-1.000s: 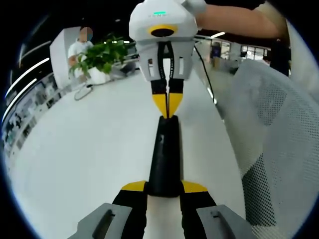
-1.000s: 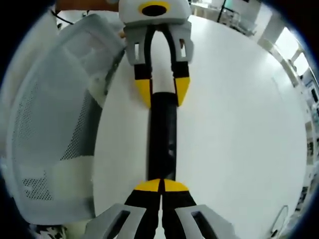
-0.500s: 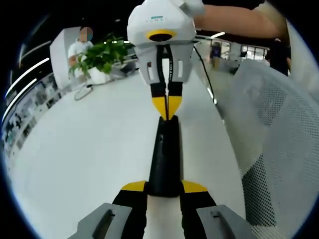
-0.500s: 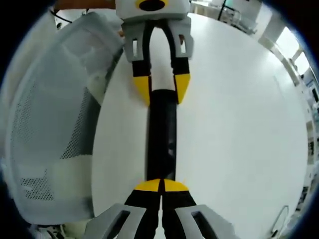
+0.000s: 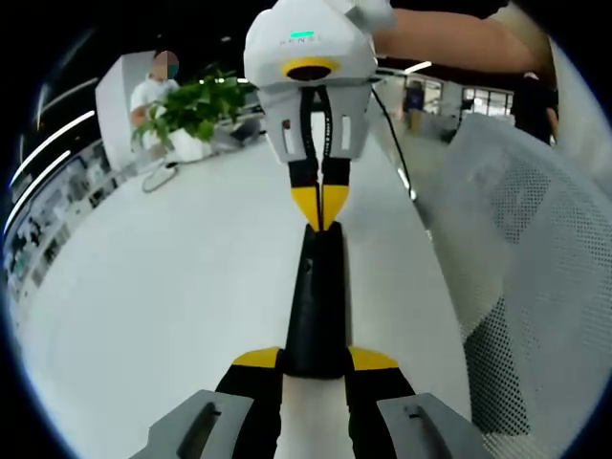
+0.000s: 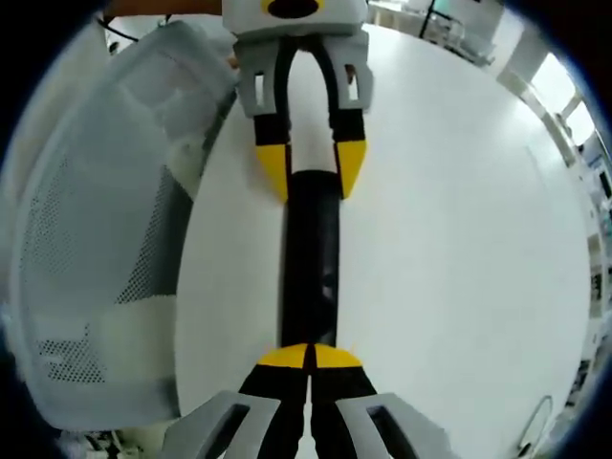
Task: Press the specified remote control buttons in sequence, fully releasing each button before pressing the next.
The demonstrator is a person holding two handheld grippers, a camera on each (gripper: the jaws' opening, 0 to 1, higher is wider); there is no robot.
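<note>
A slim black remote control (image 5: 316, 306) lies lengthwise over the white table (image 5: 163, 306). My left gripper (image 5: 316, 360) is shut on its near end, one yellow-tipped jaw on each side. My right gripper (image 5: 321, 208) comes in from the far side, held by a hand, its jaws shut together and its tips touching the remote's far end. In the right gripper view the remote (image 6: 311, 258) runs from my shut right gripper (image 6: 309, 357) up to the left gripper (image 6: 311, 167), whose jaws clasp the other end. The buttons are too dark to make out.
A grey mesh chair back (image 5: 535, 268) stands close along the table's edge, also visible as the chair back (image 6: 96, 239) in the right gripper view. A potted plant (image 5: 196, 105), a cable (image 5: 158, 177) and a seated person (image 5: 153, 91) are at the table's far end.
Hardly anything differs. The right gripper has shifted very slightly at the remote's far end, and both grippers keep the same hold.
</note>
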